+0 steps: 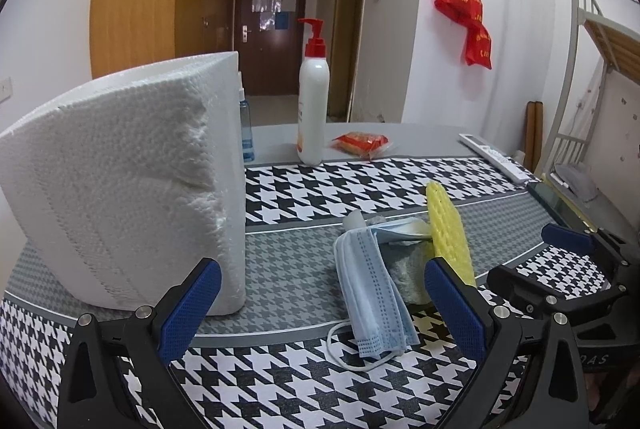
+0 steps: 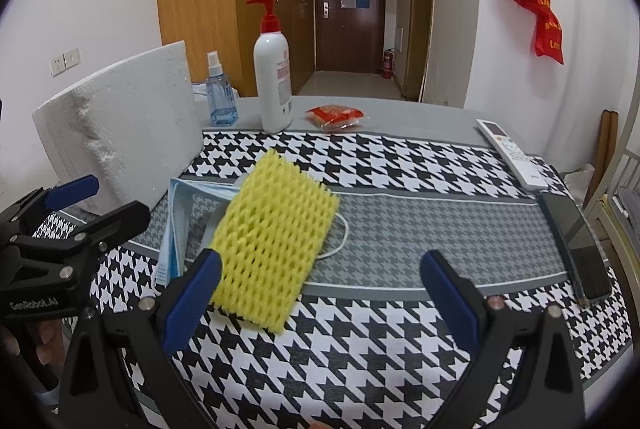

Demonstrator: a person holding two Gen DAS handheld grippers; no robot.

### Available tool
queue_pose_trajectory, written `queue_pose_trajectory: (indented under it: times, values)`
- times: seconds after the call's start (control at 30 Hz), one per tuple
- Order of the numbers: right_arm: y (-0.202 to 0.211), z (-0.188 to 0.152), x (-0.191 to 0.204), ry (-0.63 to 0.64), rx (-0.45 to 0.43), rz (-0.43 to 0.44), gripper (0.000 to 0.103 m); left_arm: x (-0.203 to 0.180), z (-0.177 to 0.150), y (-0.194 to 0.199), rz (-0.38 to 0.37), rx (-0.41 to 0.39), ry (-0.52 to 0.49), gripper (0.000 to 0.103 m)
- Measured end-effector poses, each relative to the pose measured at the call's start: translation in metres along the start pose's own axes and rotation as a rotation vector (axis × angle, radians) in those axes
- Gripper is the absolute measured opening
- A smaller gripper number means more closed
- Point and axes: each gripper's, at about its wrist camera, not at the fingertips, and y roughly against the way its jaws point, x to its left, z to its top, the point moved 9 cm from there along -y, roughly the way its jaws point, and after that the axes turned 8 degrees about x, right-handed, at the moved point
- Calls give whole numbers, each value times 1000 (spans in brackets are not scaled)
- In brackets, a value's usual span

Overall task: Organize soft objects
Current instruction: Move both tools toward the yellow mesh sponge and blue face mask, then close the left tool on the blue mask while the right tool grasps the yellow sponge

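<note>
A yellow foam net sleeve lies on top of a small pile with a blue face mask and a grey cloth under it, on the houndstooth table cover. The sleeve also shows in the left wrist view, and the mask in the right wrist view. A white pack of paper towels stands left of the pile. My left gripper is open and empty just in front of the mask. My right gripper is open and empty, its left finger beside the sleeve's near edge.
At the back of the table stand a white pump bottle, a blue spray bottle and a red snack packet. A white remote and a dark phone lie at the right edge.
</note>
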Motion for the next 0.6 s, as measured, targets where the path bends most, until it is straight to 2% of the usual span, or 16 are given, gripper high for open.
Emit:
queue_pose_trajectory:
  times: [0.13, 0.3, 0.43, 0.57, 0.6]
  values:
    - [-5, -1, -2, 3, 13, 1, 101, -2, 1, -5, -2, 7, -1, 100]
    - [-8, -2, -4, 6, 28, 6, 101, -7, 2, -16, -8, 36, -9, 90]
    - [-11, -5, -2, 11, 42, 18, 101, -6, 3, -21, -5, 44, -9, 86]
    - [-13, -6, 2, 20, 50, 26, 101, -4, 2, -27, -3, 61, -10, 79]
    - [-14, -6, 4, 24, 52, 30, 101, -5, 2, -28, -3, 63, -17, 74]
